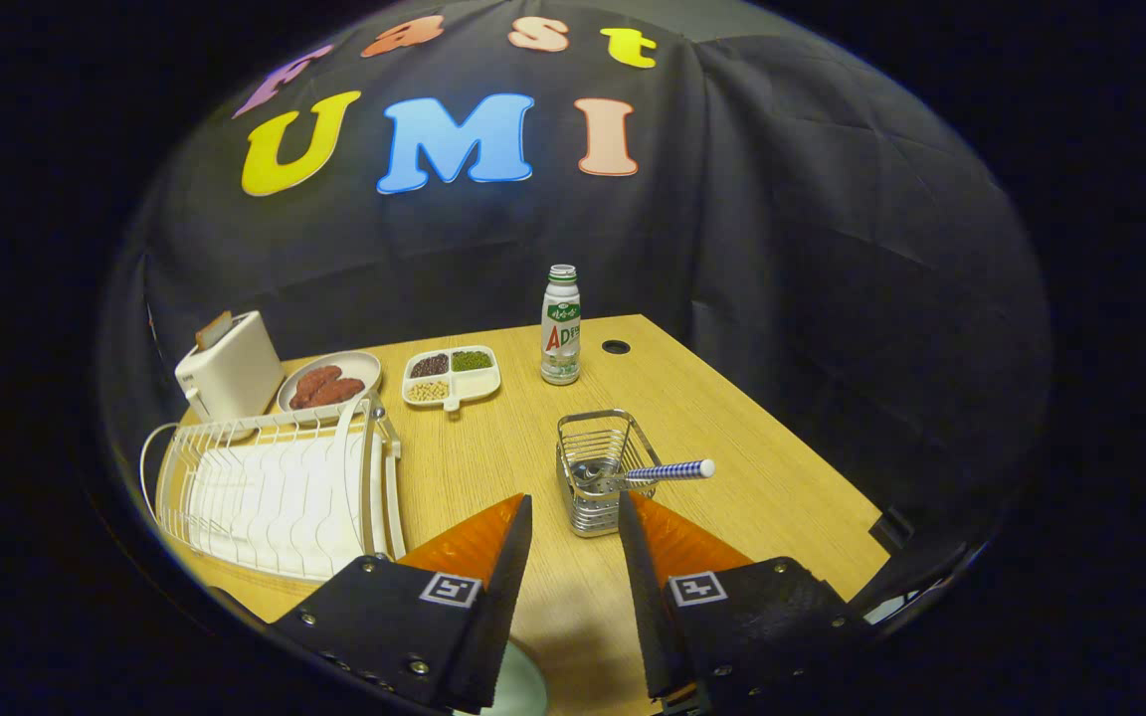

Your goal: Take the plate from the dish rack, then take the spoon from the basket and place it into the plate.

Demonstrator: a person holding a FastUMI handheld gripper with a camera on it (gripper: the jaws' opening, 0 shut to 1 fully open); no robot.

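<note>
Spoon [655, 472] with a blue-and-white patterned handle and white end sits bowl-down in a small square wire metal basket [595, 484], its handle leaning out over the rim to the right. That basket stands on the light wooden table [732, 418], just ahead of the gripper [574, 512], whose two fingers are spread apart with nothing between them but bare tabletop. A pale green rounded edge, possibly the plate [523, 688], shows low between the finger bases; too little of it is visible to be sure. To the left of the fingers lies a white wire dish rack [280, 492] with a white tray under it, its slots holding no dishes. Beyond the rack stands a cream toaster [230, 376] with a slice of bread poking up, and just beside it a round grey dish of reddish-brown sausages [328, 383]. Next to that is a white divided tray [452, 377] holding dark, green and pale beans in separate compartments. Farther back and right of the tray a white plastic drink bottle [560, 325] with a green label stands upright, near a small round dark hole [616, 347] in the tabletop.
</note>
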